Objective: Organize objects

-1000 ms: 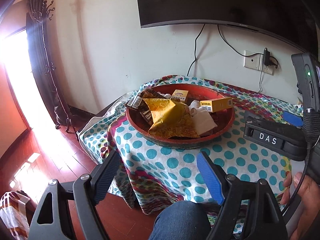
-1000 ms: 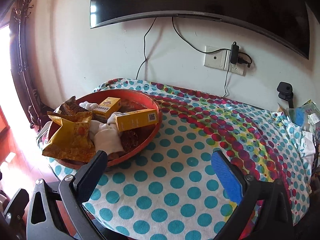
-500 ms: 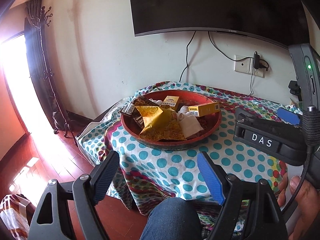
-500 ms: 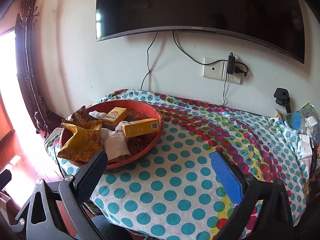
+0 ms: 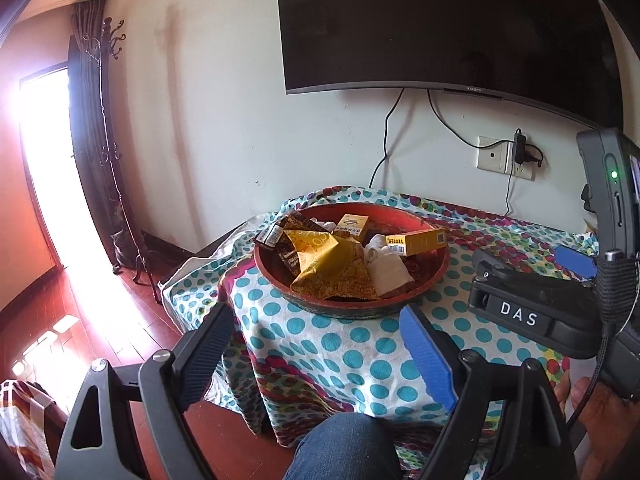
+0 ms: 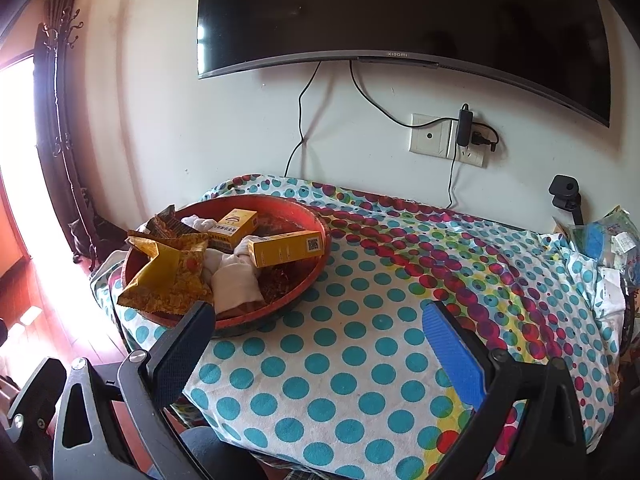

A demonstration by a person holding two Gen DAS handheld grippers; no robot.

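A round red tray sits on the left part of a polka-dot tablecloth. It holds a yellow snack bag, a dark wrapper, two yellow boxes, and white rolled cloths. My left gripper is open and empty, held low in front of the table's near edge. My right gripper is open and empty above the cloth, right of the tray. The right gripper's body also shows in the left wrist view.
A wall-mounted TV hangs above the table, with cables and a socket below it. Bags and a small black camera sit at the table's right end. A coat stand and bright doorway are left. My knee is below.
Both grippers have pulled back and up from the table, so the tray looks smaller and farther. Both stayed open and empty. Nothing in the tray moved.
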